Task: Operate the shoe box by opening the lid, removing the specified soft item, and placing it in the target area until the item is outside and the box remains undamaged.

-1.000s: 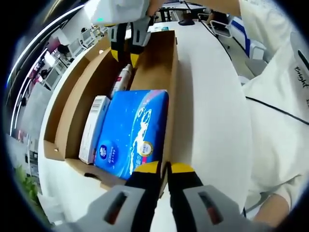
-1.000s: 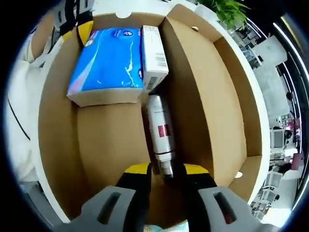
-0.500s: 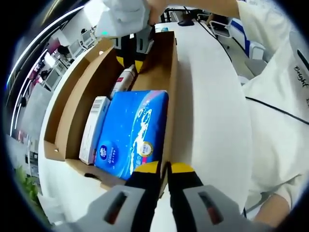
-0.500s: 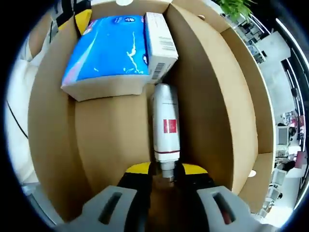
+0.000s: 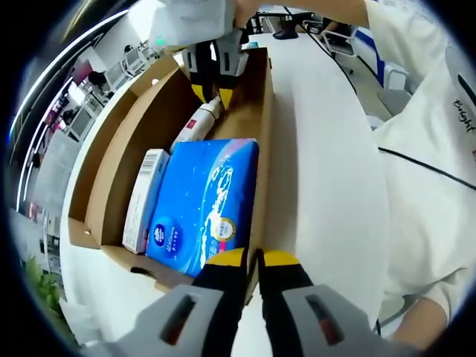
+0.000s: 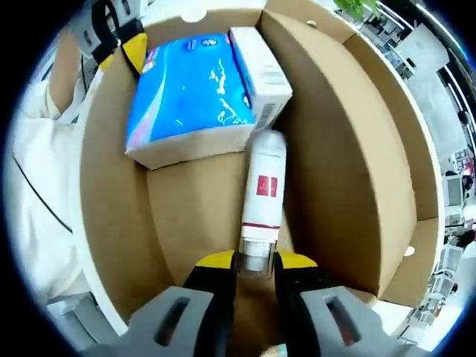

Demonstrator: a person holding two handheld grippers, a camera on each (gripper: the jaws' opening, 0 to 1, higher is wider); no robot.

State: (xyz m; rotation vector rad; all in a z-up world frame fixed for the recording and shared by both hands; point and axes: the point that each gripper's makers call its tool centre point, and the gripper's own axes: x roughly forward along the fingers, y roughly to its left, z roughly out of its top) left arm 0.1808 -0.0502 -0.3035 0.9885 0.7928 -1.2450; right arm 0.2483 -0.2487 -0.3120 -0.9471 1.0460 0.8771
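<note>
Our right hand-held gripper pinches the cap end of the white bottle inside the open shoe box on the white counter. Our left hand-held gripper is pressed together on the box's near wall. We see the blue tissue pack lying beside a small white carton.

The open box sits on the desk. Inside, a tissue pack lies beside a small carton; a bottle lies nearer the right claw.
</note>
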